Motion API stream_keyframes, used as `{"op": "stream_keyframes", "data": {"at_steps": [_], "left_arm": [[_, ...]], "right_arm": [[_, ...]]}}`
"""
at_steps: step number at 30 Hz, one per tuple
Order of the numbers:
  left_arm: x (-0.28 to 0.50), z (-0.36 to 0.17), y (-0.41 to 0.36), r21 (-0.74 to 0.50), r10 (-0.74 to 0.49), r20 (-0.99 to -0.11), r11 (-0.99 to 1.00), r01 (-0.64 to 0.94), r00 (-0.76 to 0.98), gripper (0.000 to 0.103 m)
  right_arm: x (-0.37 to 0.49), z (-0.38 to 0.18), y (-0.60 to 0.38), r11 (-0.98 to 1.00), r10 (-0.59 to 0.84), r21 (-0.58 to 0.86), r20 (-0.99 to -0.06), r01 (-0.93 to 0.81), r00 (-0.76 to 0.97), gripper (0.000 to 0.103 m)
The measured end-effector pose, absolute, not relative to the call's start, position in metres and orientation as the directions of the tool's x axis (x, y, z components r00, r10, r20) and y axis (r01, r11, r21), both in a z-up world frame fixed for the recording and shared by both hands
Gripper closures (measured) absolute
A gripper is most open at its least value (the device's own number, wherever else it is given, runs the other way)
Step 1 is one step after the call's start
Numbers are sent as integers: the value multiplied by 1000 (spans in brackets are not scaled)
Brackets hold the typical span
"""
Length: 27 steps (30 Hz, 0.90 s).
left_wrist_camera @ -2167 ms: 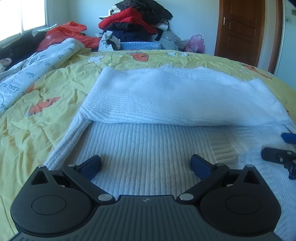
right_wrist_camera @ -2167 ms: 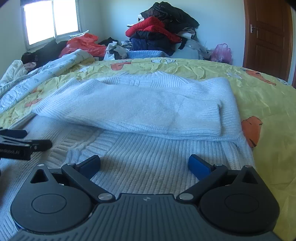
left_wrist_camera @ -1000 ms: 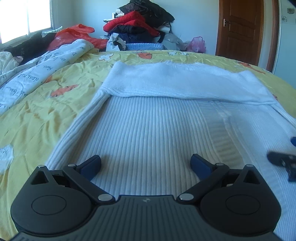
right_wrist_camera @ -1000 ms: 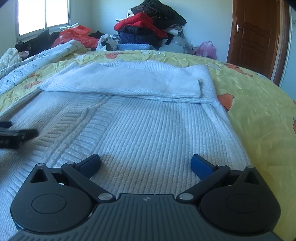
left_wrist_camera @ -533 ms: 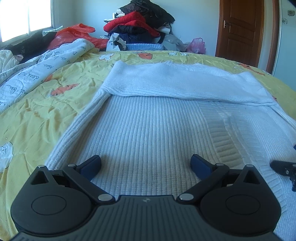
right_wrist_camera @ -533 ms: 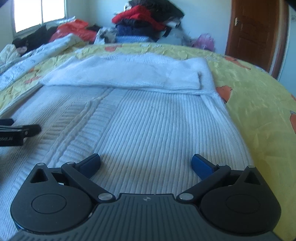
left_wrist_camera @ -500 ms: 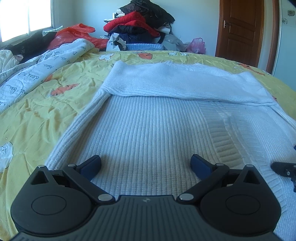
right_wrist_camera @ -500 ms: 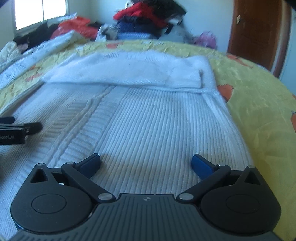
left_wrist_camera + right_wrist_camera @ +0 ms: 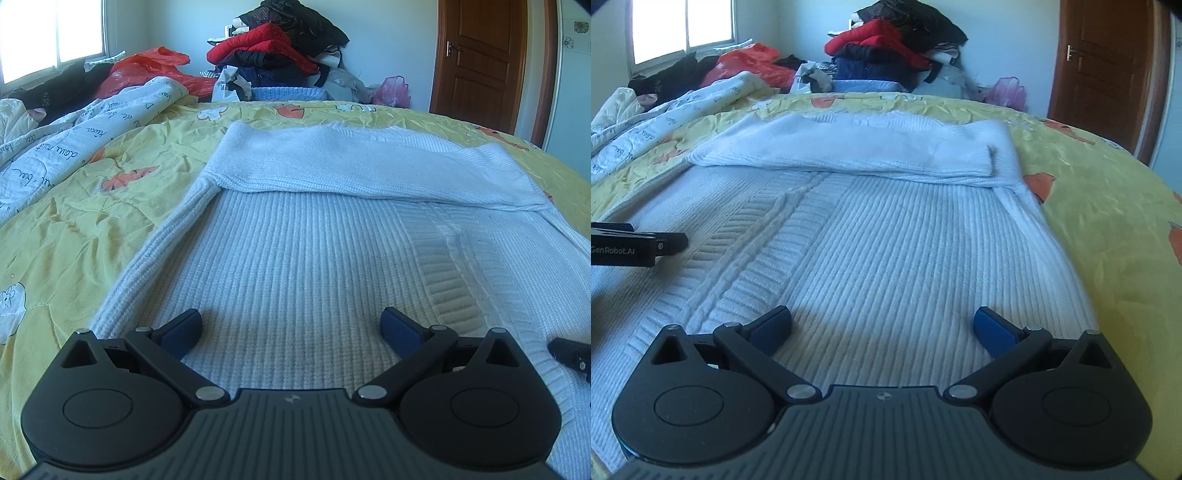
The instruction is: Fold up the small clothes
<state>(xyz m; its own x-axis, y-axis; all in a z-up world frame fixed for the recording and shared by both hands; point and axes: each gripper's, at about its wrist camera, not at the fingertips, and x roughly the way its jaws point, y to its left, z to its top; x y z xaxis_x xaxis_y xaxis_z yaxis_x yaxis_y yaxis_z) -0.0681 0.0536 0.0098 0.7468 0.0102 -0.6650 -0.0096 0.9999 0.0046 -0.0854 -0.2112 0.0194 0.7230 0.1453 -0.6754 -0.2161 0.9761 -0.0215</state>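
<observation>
A white ribbed knit sweater (image 9: 303, 251) lies flat on the yellow bedspread (image 9: 74, 206), with its far part folded back into a thick band (image 9: 362, 173). My left gripper (image 9: 291, 326) hovers open over the sweater's near left hem, nothing between its fingers. The same sweater (image 9: 886, 236) fills the right wrist view, folded band (image 9: 849, 151) at the far end. Over the near right part my right gripper (image 9: 882, 325) stands open and empty. Each gripper's black tip shows at the edge of the other's view.
A white printed quilt (image 9: 66, 140) is bunched at the left of the bed. Behind the bed sits a heap of red, black and blue clothes (image 9: 280, 51) with an orange bag (image 9: 147, 66). A brown door (image 9: 484, 59) stands at the right; a window is at far left.
Both grippers have drawn back toward the near hem, so the folded band looks farther away. They stay open throughout, and the sweater lies flat where it was.
</observation>
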Motion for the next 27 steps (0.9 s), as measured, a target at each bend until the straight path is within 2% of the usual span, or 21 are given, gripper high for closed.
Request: {"op": "stream_keyframes", "data": {"at_steps": [15,27], "left_arm": [[-92,11,51,35,3,-670,999,27,742,0],[-104,9,56,13,-11,-649,1000,26,761,0]], "right_arm": [[-92,18,-214,977,157,-8,-657,-215,737,3],[-93,17,-214,977,159,-4,-650,-213,743,3]]}}
